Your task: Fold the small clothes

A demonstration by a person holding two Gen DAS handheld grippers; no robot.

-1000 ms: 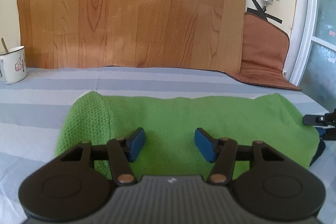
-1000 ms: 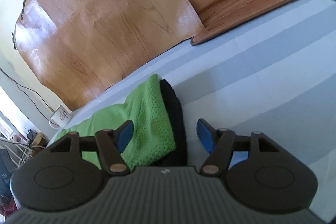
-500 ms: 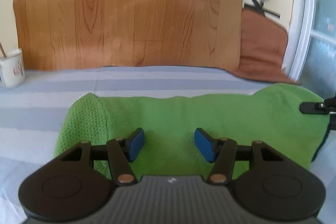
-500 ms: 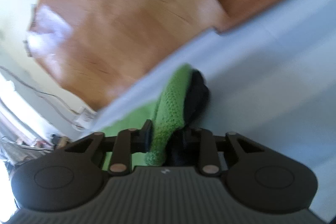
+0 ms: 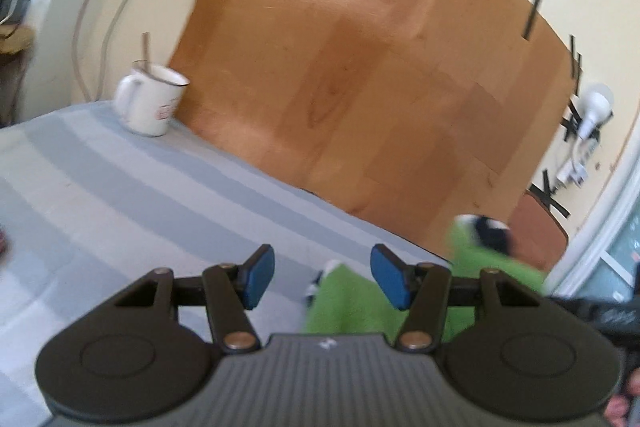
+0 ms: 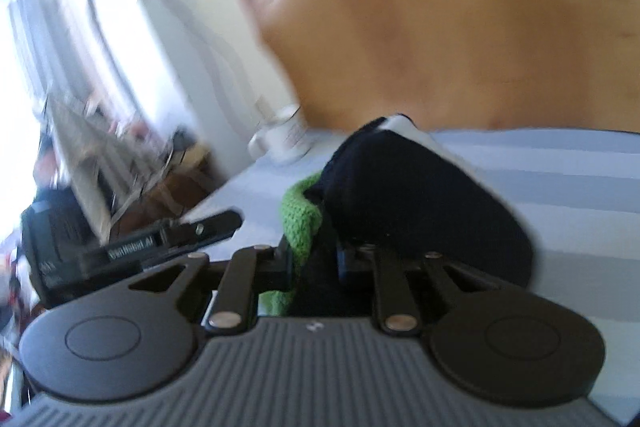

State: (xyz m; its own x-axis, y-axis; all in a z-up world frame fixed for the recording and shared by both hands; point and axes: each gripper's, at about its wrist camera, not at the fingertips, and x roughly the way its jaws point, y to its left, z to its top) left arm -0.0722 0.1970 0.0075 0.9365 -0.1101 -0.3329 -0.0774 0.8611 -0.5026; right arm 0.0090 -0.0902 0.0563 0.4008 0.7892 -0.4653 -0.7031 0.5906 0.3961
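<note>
Green knit garment (image 6: 298,223) now pinched in my closing right tongs (image 6: 314,263), lifted beside the mug (image 5: 150,99); left tongs (image 5: 318,281) spread, empty; fold underway

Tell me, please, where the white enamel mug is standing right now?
In the left wrist view the white enamel mug stands at upper left on the striped sheet, against the wood-pattern board, far from the green knit garment.
</note>
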